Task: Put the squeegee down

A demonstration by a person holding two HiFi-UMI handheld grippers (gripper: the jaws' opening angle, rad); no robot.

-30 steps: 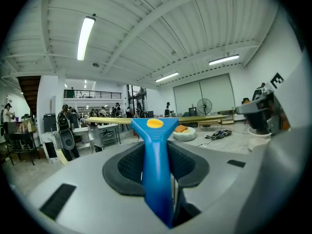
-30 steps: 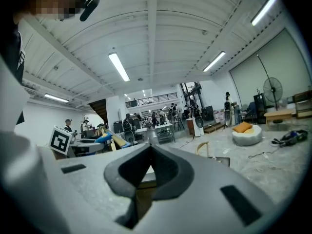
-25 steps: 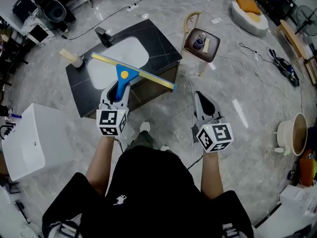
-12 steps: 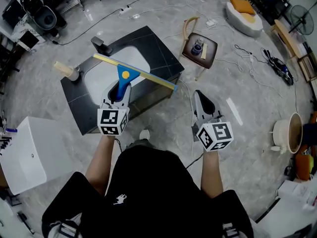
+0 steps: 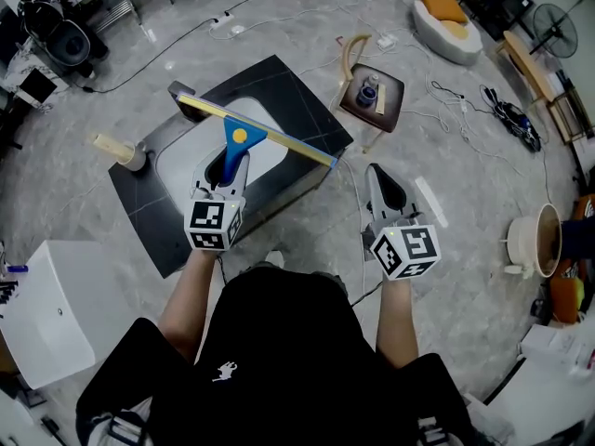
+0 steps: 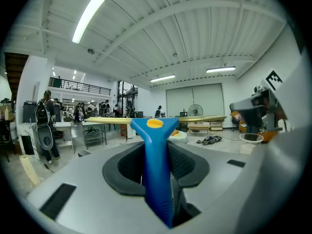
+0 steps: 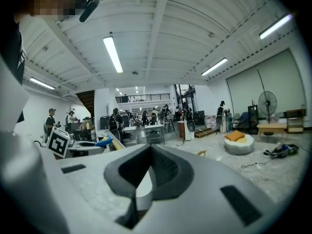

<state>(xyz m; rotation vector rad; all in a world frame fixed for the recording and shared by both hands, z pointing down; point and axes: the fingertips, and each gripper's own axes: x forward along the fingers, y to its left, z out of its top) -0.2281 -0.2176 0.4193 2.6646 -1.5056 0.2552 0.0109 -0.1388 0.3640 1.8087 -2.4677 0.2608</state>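
Note:
The squeegee (image 5: 237, 143) has a blue handle and a long yellow blade. My left gripper (image 5: 226, 169) is shut on the handle and holds it level, blade pointing away from me. In the head view the blade spans the air over the white basin (image 5: 181, 161) of a black sink counter (image 5: 297, 96). In the left gripper view the blue handle (image 6: 157, 169) is clamped between the dark pads, with the blade crosswise ahead. To the right of the counter, my right gripper (image 5: 382, 180) hovers over the floor. Its jaws (image 7: 146, 152) are together with nothing between them.
A pale roll (image 5: 116, 149) lies on the counter's left corner. A wooden chair (image 5: 374, 96) with a small bottle stands beyond the counter's right side. A white box (image 5: 42, 309) is at the left, a round pot (image 5: 532, 240) at the right. Cables trail across the floor.
The person has walked toward the sink counter, which now lies closer under both grippers. The squeegee stays held in the left gripper; the right gripper stays as it was.

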